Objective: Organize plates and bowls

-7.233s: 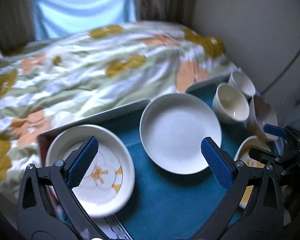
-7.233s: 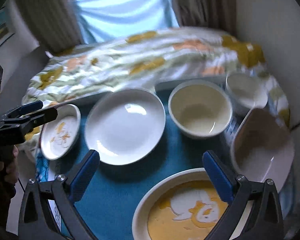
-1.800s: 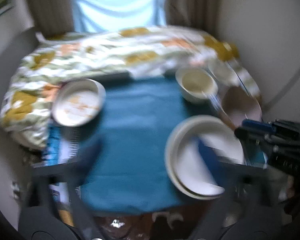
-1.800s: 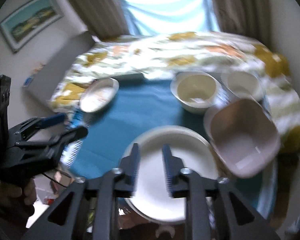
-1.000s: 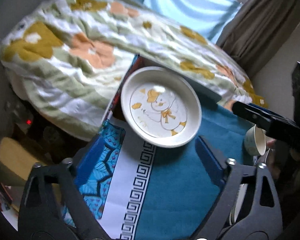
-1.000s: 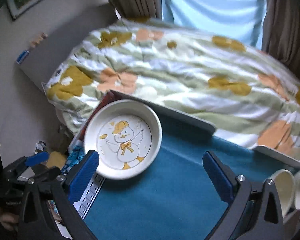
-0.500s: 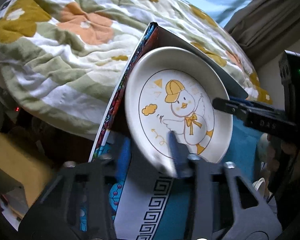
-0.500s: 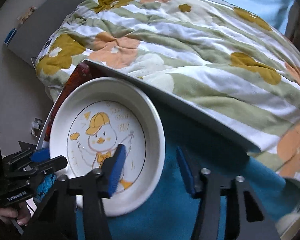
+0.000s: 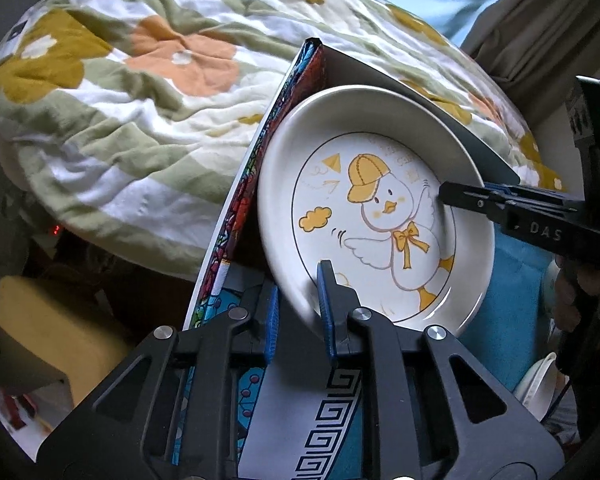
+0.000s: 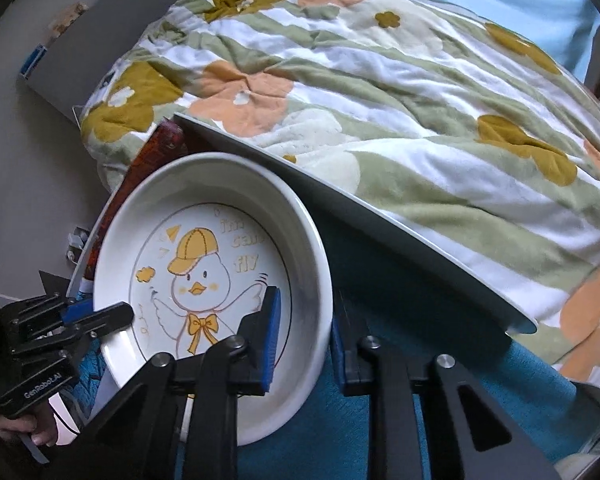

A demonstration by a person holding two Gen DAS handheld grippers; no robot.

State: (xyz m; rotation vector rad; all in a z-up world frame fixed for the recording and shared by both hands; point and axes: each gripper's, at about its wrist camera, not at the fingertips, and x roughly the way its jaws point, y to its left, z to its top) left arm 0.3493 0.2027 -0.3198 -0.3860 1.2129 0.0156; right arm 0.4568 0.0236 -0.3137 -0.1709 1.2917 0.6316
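Gripping: both grippers clamp the rim of the duck plate [image 9: 376, 216], the left gripper [image 9: 298, 312] at the plate's 7 o'clock edge in its own view, the right gripper [image 10: 304, 336] at the 4 o'clock edge in its own view.
Jaws, left: nearly closed, rim pinched between the blue pads.
Jaws, right: closing on the rim wall, one pad inside, one outside.
Place: plate sits at the far left corner of the worktop [image 10: 380, 432], just beside the bed [image 10: 380, 80], its left side tilted up.
Handling: likely glazed ceramic: stiff, fairly heavy, slippery, breakable.
Hold: opposite rim points, lifted level, look safest.
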